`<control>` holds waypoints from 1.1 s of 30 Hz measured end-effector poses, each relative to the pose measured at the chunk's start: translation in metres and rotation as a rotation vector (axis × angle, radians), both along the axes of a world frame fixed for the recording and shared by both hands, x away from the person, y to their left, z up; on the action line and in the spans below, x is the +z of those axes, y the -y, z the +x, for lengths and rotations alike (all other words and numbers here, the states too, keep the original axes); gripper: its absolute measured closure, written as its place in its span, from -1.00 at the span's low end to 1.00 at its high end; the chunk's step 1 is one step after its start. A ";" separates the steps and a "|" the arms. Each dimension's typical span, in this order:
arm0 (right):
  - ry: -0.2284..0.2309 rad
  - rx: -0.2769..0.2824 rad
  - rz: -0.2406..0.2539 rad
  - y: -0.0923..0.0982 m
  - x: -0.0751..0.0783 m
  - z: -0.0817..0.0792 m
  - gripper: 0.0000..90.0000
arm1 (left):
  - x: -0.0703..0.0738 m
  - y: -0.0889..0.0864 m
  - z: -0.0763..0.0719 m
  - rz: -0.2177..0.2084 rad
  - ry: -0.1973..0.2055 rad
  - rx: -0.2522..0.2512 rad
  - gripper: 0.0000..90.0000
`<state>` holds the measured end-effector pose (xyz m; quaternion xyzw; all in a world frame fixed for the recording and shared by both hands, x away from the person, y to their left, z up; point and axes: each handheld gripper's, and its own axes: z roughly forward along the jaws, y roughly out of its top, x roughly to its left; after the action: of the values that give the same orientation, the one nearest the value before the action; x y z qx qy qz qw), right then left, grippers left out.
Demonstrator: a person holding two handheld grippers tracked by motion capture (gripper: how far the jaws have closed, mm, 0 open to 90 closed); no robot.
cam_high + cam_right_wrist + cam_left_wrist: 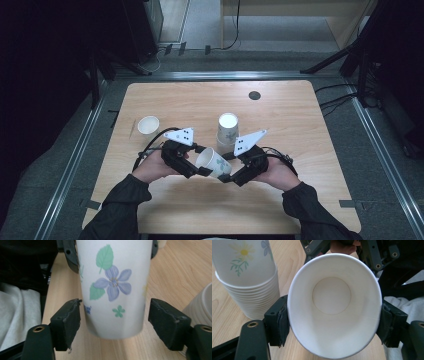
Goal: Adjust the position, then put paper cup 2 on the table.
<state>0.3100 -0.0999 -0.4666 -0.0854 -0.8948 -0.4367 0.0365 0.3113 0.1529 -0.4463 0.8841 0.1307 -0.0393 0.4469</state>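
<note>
A paper cup [212,162] printed with flowers hangs on its side between my two grippers, above the table's front half. My left gripper [200,162] is shut on its rim. In the left gripper view both pads press the cup [332,307] and squeeze its mouth into an oval. My right gripper [227,170] stands at the cup's base end. In the right gripper view its jaws [115,322] flank the cup [115,285] with a gap on each side, so it is open.
A stack of upturned flowered cups [227,129] stands just behind the grippers, close to the held cup [249,277]. A single white cup [148,124] sits upright at the left. A dark round disc [254,95] lies near the wooden table's [300,200] far edge.
</note>
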 end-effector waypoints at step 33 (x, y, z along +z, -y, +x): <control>0.070 -0.154 -0.077 0.015 -0.009 -0.002 -0.58 | 0.014 -0.038 0.009 0.201 0.010 0.073 -0.45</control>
<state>0.3082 -0.1151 -0.4760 -0.1399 -0.9025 -0.4061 -0.0317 0.3204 0.1904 -0.4319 0.9194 0.1638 -0.0052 0.3576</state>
